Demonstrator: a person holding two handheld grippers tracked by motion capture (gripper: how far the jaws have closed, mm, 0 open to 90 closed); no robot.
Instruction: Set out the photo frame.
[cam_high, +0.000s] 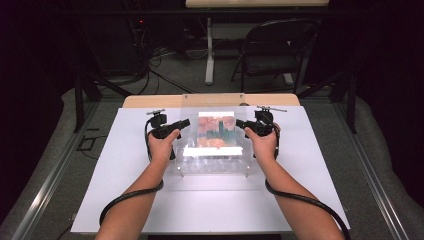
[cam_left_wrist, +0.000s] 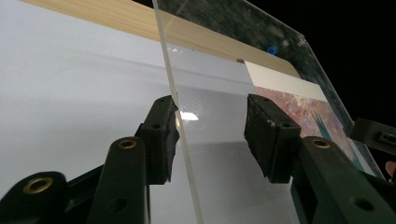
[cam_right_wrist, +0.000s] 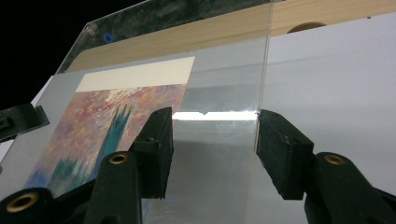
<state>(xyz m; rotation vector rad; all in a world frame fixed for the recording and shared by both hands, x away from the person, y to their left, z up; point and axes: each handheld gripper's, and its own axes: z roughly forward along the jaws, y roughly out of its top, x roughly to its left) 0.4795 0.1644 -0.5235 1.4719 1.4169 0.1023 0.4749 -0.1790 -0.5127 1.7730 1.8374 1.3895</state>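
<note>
In the left gripper view, the fingers (cam_left_wrist: 161, 135) of the left gripper (cam_left_wrist: 212, 137) stand apart, one on each side of the left edge of a clear acrylic panel (cam_left_wrist: 219, 140). One pad lies at the panel's edge, while the other is well off its face, so nothing is clamped. In the right gripper view, the right gripper (cam_right_wrist: 212, 151) likewise has its fingers (cam_right_wrist: 282, 151) spread around the panel's right edge, with gaps on both sides.

The panel is tilted up over a painted print (cam_right_wrist: 107, 135) in pink, orange and teal with a cream band at its top. In the high view, both sit mid-way along the white counter (cam_high: 125, 180), with the left gripper (cam_high: 184, 123) and right gripper (cam_high: 241, 123) flanking them. A folding chair (cam_high: 272, 50) stands beyond the counter.
</note>
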